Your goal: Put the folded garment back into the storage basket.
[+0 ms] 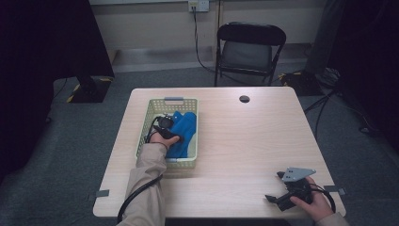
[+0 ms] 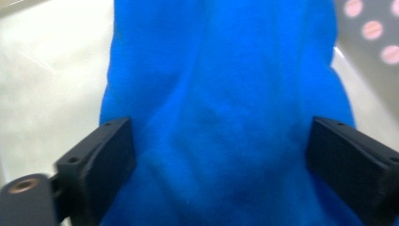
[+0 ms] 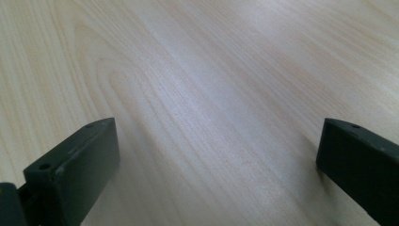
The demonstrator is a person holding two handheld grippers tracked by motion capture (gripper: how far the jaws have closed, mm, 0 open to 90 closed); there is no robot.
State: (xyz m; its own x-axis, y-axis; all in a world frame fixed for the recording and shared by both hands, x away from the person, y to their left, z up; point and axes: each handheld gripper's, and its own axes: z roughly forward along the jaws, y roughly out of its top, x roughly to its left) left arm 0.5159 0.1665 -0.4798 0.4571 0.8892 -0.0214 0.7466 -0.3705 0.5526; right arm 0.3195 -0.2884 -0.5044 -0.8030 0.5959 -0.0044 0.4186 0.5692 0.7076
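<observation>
A blue cloth [image 1: 183, 132] lies bunched in a pale green mesh basket [image 1: 173, 100] on the left half of the wooden table [image 1: 244, 141]. My left gripper [image 1: 164, 123] reaches down into the basket right at the cloth. In the left gripper view the blue cloth [image 2: 226, 94] lies between the two black jaws, which stand wide apart at its sides without pinching it; the left gripper [image 2: 221, 136] is open. My right gripper [image 1: 275, 187] rests low at the table's near right corner. It is open [image 3: 219, 136], with bare wood between its jaws.
A black folding chair [image 1: 249, 47] stands behind the table's far edge. A round cable hole [image 1: 244, 99] sits near the far middle of the tabletop. Grey tape tabs [image 1: 99, 193] mark the near corners. Cables lie on the floor at the right.
</observation>
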